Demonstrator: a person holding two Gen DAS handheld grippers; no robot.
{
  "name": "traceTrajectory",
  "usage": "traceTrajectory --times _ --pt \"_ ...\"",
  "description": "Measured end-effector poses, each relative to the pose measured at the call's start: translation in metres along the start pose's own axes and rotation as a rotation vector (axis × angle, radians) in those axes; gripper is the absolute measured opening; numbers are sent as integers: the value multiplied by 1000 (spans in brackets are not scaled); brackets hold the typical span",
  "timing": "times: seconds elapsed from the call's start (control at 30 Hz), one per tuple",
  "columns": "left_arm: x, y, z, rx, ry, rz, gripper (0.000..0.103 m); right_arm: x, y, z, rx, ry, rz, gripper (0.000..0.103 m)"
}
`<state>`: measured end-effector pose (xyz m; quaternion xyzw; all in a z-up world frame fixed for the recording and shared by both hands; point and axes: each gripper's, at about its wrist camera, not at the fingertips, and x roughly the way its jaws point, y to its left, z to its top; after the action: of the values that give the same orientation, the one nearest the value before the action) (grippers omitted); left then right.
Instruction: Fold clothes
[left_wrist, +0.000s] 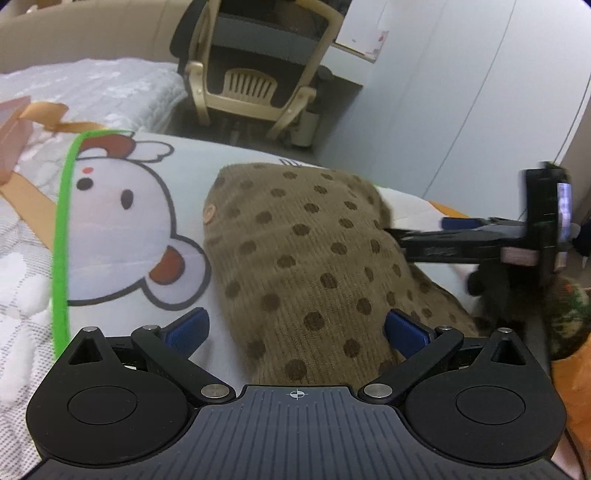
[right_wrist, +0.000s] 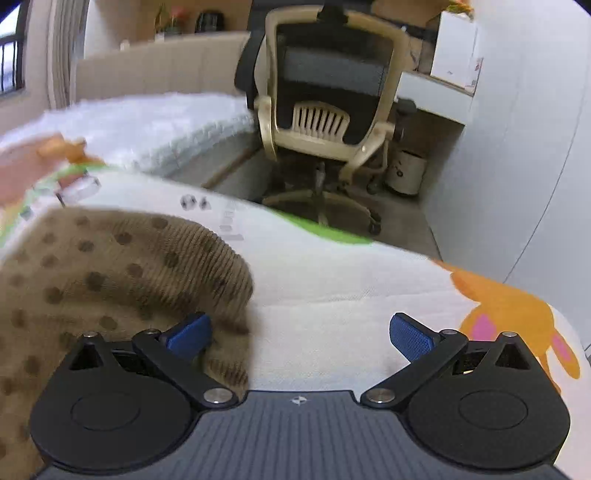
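Garment (left_wrist: 303, 258) on blanket (left_wrist: 122, 229) (chair (left_wrist: 255, 70) behind)

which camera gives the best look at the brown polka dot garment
The left wrist view: the brown dotted garment fills the centre, fairly sharp, with a button visible. The right wrist view shows only its blurred edge at lower left.
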<state>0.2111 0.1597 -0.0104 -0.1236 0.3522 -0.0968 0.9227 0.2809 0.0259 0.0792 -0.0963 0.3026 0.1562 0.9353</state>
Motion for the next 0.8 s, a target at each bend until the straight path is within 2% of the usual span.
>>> traceTrajectory --times 0.1,0.17,0.2,0.27,0.3,0.43,0.57,0.7,0.8 --pt "-4 -1 -4 4 4 13 103 -37 -8 -12 11 -57 103 103" --pt "-4 -1 -7 5 9 18 103 -54 -5 -26 -50 -52 149 103" --pt "-4 -1 -8 4 15 23 103 -58 -1 -35 -100 -29 147 103" --pt "-2 0 -11 -2 32 36 103 -58 11 -50 -210 24 79 103" --pt "-2 0 -13 -4 41 40 103 -61 13 -53 -216 17 65 103" --pt "-9 -6 -22 -1 46 85 103 -76 14 -53 -168 0 65 103" --pt "-19 -16 -37 11 52 105 103 -86 20 -65 -178 -1 112 103" --pt "-21 -30 -57 98 -15 172 103 -78 21 -81 -132 6 116 103" --pt "-25 -35 -64 86 -27 197 103 -77 16 -82 -110 18 147 103"
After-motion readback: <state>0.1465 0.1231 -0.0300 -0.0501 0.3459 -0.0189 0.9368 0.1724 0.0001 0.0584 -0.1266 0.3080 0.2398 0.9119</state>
